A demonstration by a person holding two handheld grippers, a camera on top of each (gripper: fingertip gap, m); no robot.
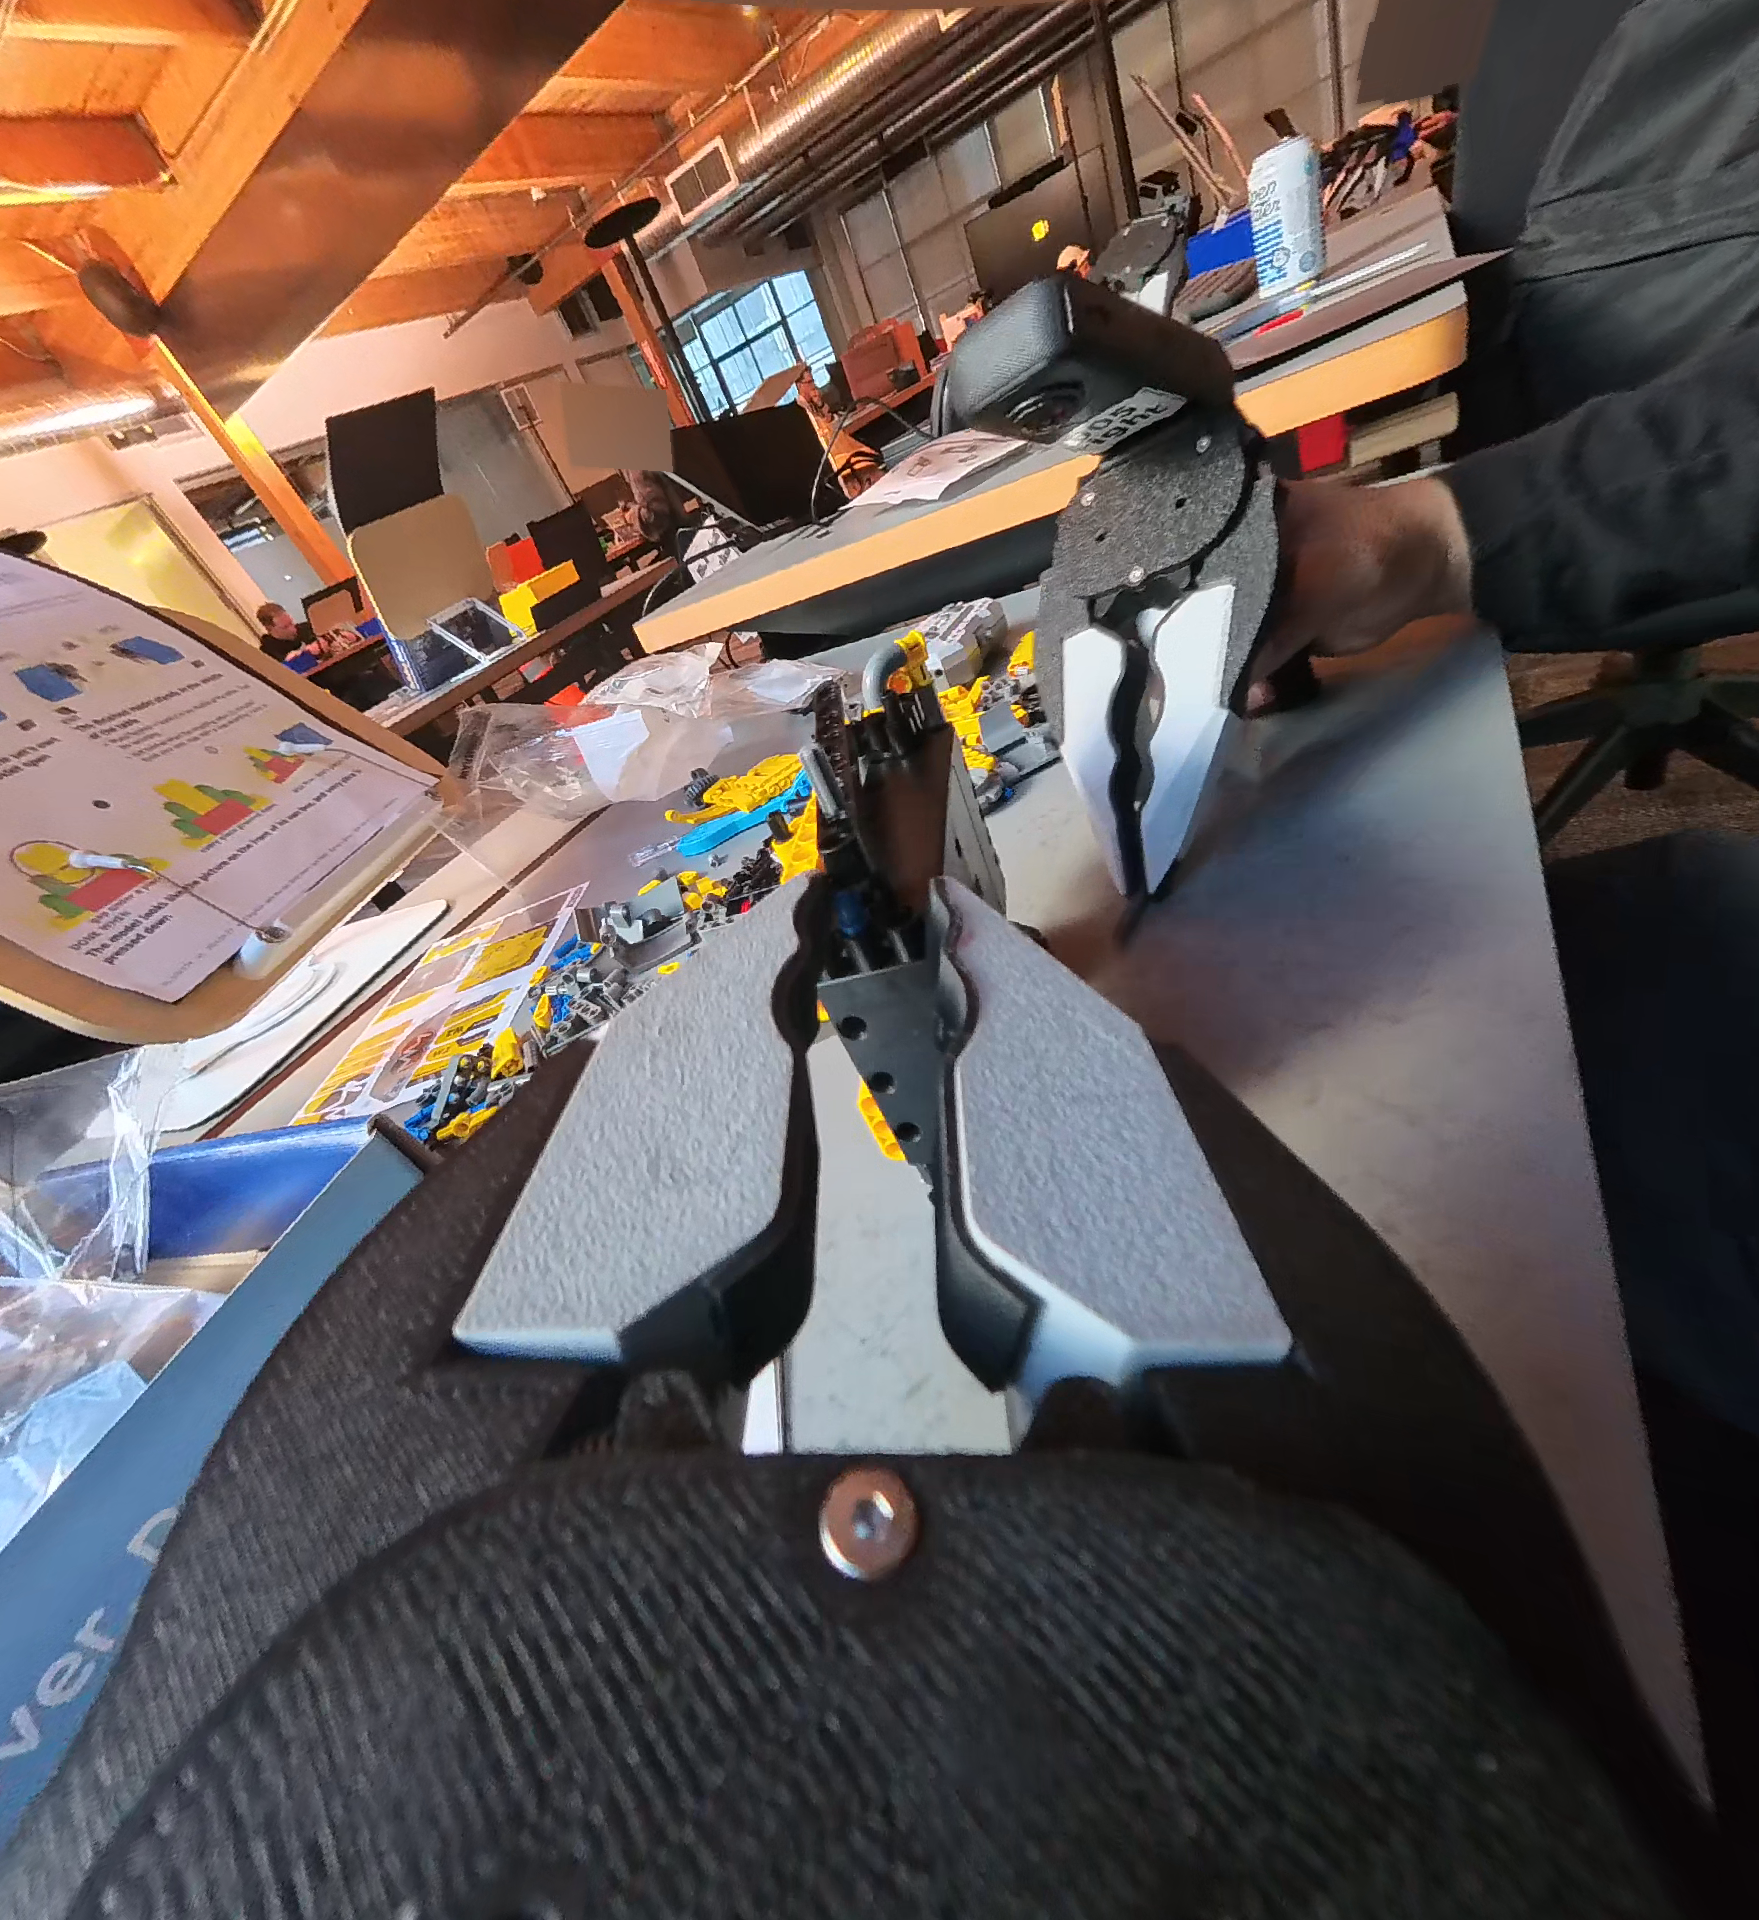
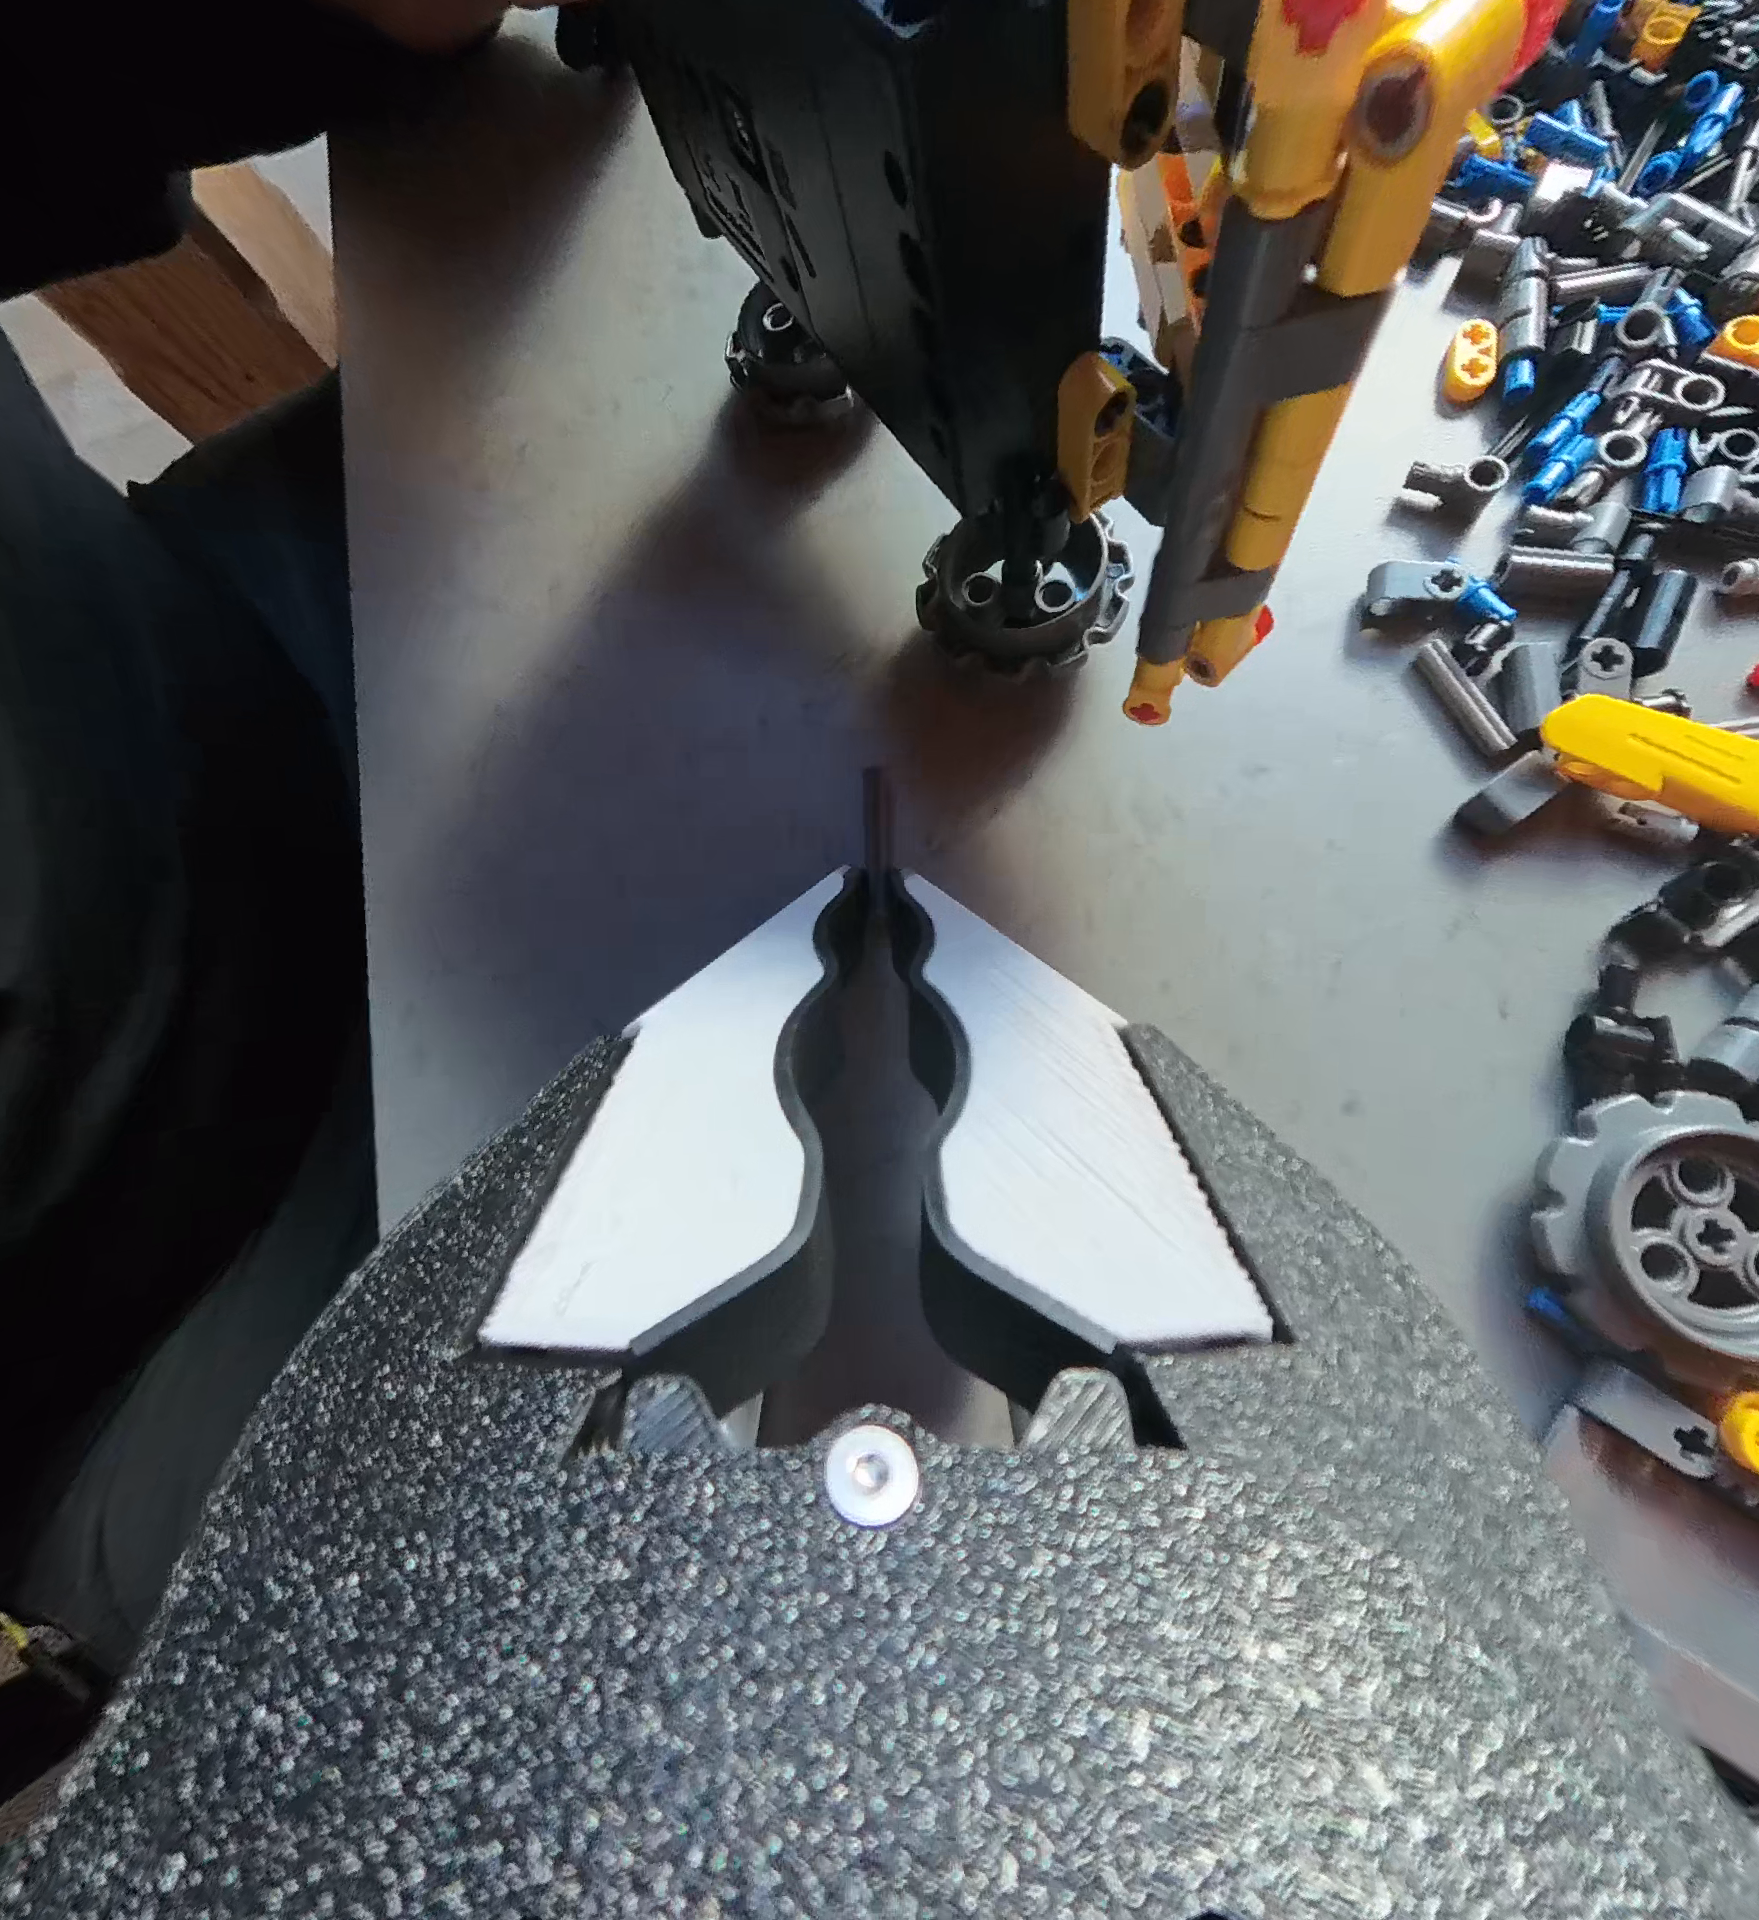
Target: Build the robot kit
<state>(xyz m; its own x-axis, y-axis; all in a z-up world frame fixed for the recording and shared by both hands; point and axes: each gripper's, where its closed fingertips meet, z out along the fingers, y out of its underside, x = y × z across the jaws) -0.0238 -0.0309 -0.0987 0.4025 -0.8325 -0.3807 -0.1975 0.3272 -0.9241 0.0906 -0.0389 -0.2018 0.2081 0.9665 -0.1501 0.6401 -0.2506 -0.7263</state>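
Left hand-held gripper (image 1: 880, 987) clamped on black-and-yellow plastic brick model (image 1: 890, 790) above grey tabletop (image 1: 1353, 935); right hand-held gripper (image 2: 875, 883) pinching thin black plastic axle (image 2: 876, 826) near tabletop's front edge.

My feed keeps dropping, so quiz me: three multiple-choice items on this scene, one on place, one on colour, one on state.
1. Where do the loose parts lie on the table in the right wrist view?
A. right
B. left
C. under the tool

2. What colour is the thin axle in the right tool?
A. yellow
B. black
C. red

3. How is the left tool?
A. wide open
B. shut on the black and yellow model
C. out of view

Key: 1 A, the pile fills the right edge. 2 B, a dark rod pokes from its tips. 3 B, its fingers clamp the model's dark beam.
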